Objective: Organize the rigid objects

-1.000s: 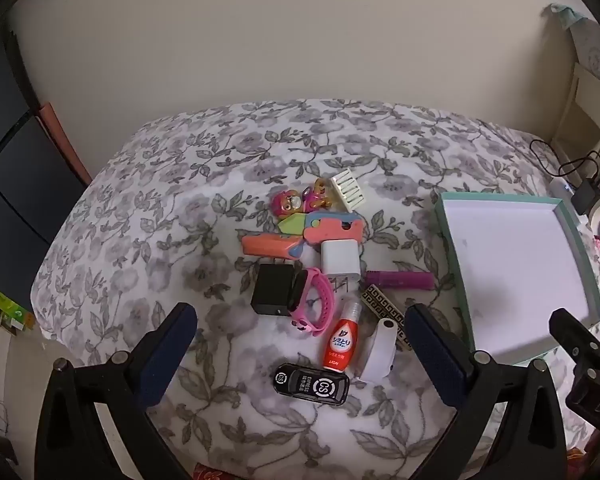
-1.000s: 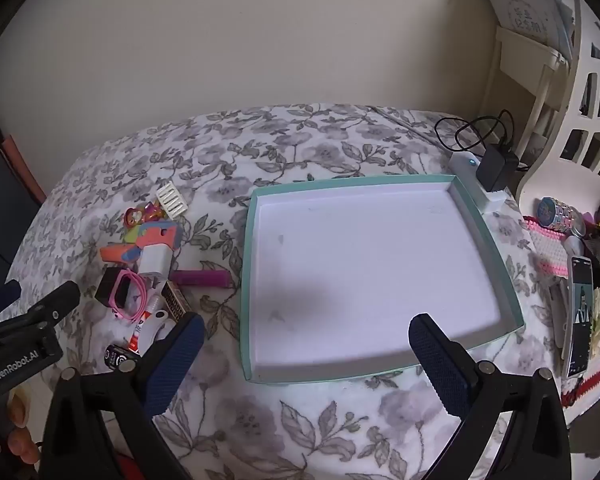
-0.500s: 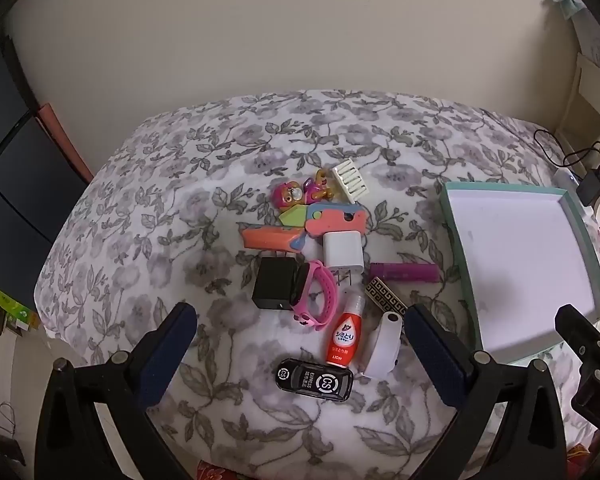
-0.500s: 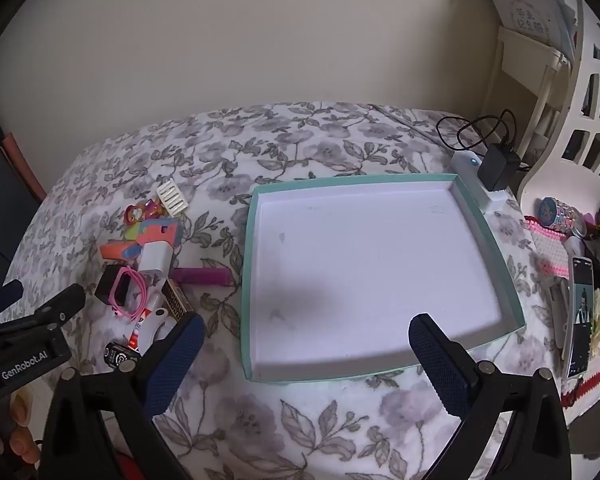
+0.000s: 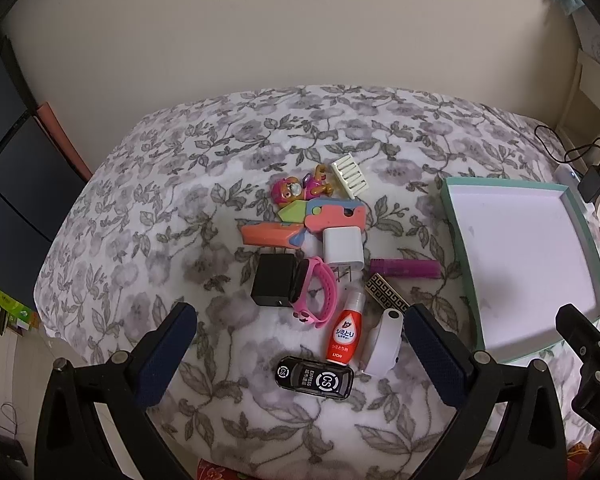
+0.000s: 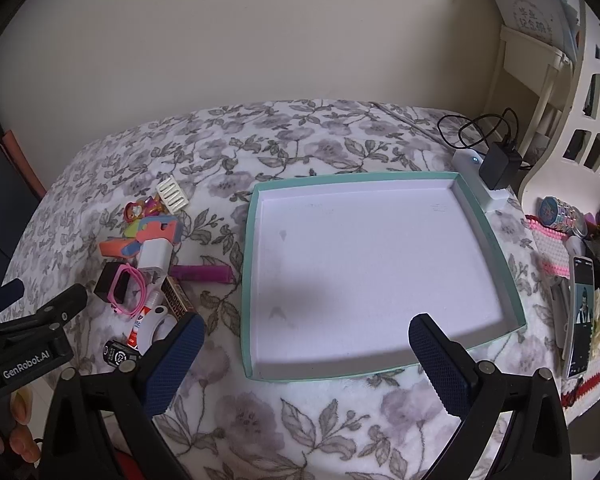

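A cluster of small items lies on the floral bedspread: a black toy car (image 5: 315,377), a red-and-white bottle (image 5: 345,332), a white cylinder (image 5: 384,340), a pink watch (image 5: 314,296), a black charger (image 5: 272,285), a white charger (image 5: 343,245), a purple stick (image 5: 406,268), orange toy pieces (image 5: 268,234), a pup figure (image 5: 288,190) and a white comb (image 5: 350,174). To their right sits a teal-rimmed white tray (image 6: 356,181) with nothing in it. My left gripper (image 5: 299,312) hangs open above the cluster's near side. Open too, my right gripper (image 6: 306,320) hovers over the tray's near edge.
A power strip with a black adapter (image 6: 500,164) and cable lies just past the tray's far right corner. A phone (image 6: 580,320), beads and other clutter crowd the right side by a white shelf. The bed drops off at left, and a wall stands behind.
My left gripper has drifted a little left, so the tray has slid toward the right edge of its view. The right gripper has barely moved. Nothing was taken hold of.
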`<state>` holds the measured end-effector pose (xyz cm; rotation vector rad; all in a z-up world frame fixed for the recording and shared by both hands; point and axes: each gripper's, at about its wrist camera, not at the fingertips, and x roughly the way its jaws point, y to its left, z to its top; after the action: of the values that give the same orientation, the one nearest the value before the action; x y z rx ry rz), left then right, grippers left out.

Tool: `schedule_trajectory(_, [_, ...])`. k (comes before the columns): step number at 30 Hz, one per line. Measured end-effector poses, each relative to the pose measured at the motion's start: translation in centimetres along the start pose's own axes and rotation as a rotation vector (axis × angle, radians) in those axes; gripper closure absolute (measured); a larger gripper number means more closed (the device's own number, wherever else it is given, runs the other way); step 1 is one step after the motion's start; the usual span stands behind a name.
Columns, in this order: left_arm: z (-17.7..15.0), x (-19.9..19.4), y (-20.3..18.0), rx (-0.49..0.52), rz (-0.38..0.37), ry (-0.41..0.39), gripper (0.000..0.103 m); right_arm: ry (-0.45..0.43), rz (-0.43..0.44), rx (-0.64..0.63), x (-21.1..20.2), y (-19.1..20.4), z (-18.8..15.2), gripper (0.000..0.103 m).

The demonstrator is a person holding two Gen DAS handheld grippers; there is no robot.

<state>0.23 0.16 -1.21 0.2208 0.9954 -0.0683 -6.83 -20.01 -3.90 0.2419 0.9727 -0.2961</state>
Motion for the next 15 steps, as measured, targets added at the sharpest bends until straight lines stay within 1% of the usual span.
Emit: schedule_trajectory(15, [-0.19, 0.20, -0.03, 0.003, 0.002, 0.005, 0.000, -0.002, 0.000, 0.001, -0.05, 0.03, 0.03, 0.000])
